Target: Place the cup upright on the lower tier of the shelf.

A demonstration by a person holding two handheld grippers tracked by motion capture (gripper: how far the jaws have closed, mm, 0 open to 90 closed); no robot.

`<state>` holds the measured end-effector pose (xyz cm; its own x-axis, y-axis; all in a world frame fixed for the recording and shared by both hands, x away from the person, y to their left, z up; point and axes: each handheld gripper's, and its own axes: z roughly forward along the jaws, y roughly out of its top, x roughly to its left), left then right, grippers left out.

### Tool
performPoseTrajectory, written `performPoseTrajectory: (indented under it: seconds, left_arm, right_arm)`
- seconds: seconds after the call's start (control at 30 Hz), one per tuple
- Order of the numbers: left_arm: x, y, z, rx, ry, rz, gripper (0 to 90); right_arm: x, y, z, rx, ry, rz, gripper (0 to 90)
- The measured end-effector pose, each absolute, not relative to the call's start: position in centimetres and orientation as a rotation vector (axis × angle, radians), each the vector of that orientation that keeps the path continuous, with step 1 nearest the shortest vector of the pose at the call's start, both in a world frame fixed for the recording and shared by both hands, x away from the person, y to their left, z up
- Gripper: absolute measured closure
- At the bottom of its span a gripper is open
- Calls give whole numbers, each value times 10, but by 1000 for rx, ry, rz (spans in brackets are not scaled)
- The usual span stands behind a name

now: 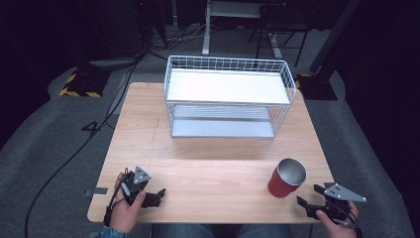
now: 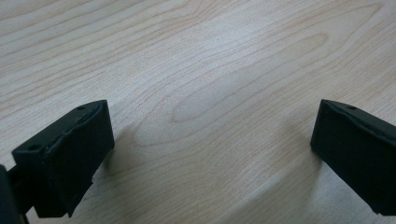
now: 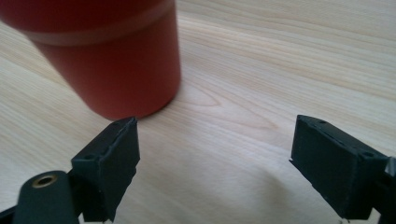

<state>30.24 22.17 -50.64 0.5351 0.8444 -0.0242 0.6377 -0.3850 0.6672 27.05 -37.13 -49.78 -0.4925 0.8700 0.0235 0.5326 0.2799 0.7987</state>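
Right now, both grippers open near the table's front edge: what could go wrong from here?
1. The red cup stands off-centre to the right gripper, just past one jaw's tip; a straight push forward would likely clip and tip it rather than straddle it.
2. The cup stands near the wooden table's front right edge, so a knock could send it off.

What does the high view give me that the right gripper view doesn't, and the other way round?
High view alone: the white wire rack at the table's far side, the left claw open near the front left corner, and the cup's silver inside. Right gripper view alone: the gap between its wide-open jaws, with the cup off to their left. Both: the red cup upright on the wooden table.
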Motion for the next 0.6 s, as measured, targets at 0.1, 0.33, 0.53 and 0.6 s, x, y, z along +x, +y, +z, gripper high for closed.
performPoseTrajectory:
  seconds: [0.1,0.33,0.53,0.6]
  left_arm:
    - [302,222,-506,2147,1195,427,0]
    - [302,222,-506,2147,1194,427,0]
    - [303,222,-506,2147,1194,425,0]
    - [303,222,-506,2145,1195,424,0]
  right_arm:
    - [263,-365,-496,1273,2129,1103,159]
    - [255,-354,-492,1304,2077,1131,160]
    - [253,-343,-496,1336,2021,1138,160]
    - [254,-337,-498,1320,2019,1142,159]
